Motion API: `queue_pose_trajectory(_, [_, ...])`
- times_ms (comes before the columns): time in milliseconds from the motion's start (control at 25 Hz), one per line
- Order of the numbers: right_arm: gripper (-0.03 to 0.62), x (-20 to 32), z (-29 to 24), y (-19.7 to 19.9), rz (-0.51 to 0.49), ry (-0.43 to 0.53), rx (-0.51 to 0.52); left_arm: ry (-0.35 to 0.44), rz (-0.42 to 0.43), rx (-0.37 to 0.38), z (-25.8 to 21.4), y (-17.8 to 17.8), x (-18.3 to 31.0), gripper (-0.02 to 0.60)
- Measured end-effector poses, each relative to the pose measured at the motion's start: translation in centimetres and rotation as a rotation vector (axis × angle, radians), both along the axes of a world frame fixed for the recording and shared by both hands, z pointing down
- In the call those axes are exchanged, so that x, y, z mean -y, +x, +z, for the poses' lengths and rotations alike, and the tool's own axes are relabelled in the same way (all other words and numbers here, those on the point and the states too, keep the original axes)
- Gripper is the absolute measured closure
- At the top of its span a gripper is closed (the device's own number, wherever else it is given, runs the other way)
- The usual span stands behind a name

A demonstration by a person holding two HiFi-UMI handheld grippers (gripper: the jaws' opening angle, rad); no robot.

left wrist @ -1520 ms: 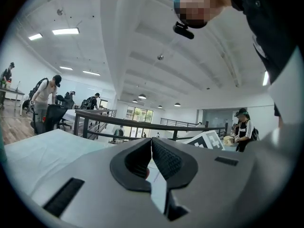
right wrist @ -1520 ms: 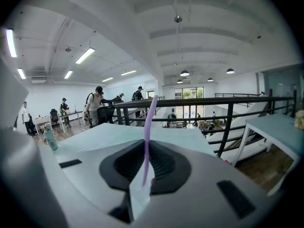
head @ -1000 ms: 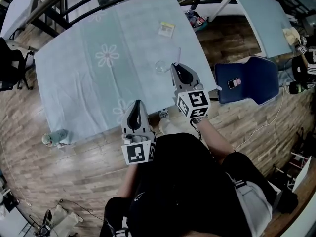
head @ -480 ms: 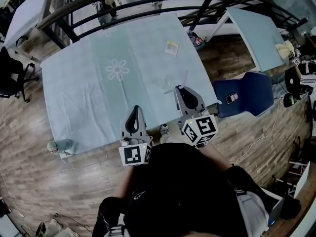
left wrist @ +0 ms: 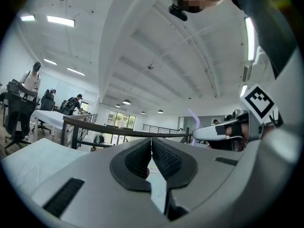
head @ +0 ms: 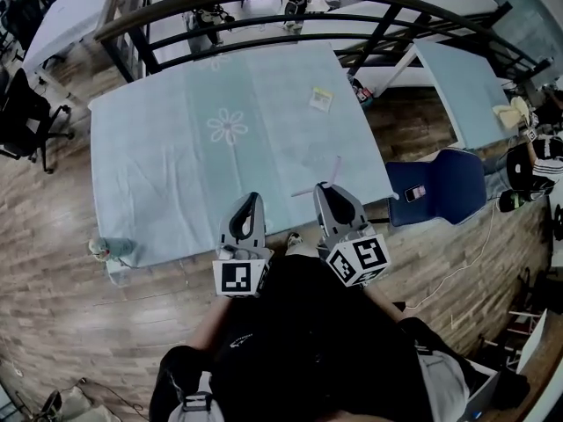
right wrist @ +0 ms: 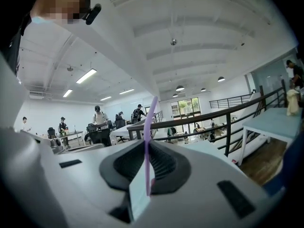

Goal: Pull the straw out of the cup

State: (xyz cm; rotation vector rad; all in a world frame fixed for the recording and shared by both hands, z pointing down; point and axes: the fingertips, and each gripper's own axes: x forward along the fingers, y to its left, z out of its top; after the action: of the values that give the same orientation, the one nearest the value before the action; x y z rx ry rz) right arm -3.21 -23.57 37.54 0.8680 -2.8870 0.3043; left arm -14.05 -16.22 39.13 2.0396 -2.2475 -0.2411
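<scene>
Head view looks steeply down on a counter (head: 167, 183) draped in pale blue cloth with a flower print, with both tongs held over its near edge. The left tongs (head: 252, 199) are empty. In the left gripper view their ribbed pads meet with nothing between them, and they point level across the counter.

Just to their right, the right tongs (head: 325, 187) are almost closed and pinch the lilac straw (head: 335, 167), which rises past their tips and leans a little away. In the right gripper view the straw runs upright between the pads. Its lower end hangs free below the grip and touches nothing.

From that free end, the pull itself looks finished, since the straw is clear of any container. What seems left is to set it down. That calls for a light, steady pinch so the thin tube is not crushed, a carry to bare cloth ahead of the tongs, and then letting the pads part.

No cup shows in either gripper view, and in the head view I cannot pick one out for certain ahead of the tongs. So its contents cannot be told, except that the straw is not in it.

A small card (head: 321, 99) lies on the cloth well beyond the right tongs. A blue chair (head: 440, 178) stands off to their right.
</scene>
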Motion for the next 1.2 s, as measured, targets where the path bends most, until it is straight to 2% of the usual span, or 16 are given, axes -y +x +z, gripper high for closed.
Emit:
queue_pose_trajectory(200, [0.556, -2.3, 0.5, -1.2, 0.009, -0.005, 0.051, -0.002, 0.011, 0.031, -0.2, -0.4, -1.1, 0.565])
queue_pose_trajectory(440, [0.556, -4.5, 1.2, -2.3, -0.017, -0.009, 0.058, 0.011, 0.004, 0.053, -0.4, -1.1, -2.4, 0.565])
queue_pose_trajectory(1200, [0.557, -5.1, 0.6, -1.3, 0.033, 0.012, 0.046, 0.014, 0.053, 0.029, -0.2, -0.4, -2.8, 0.565])
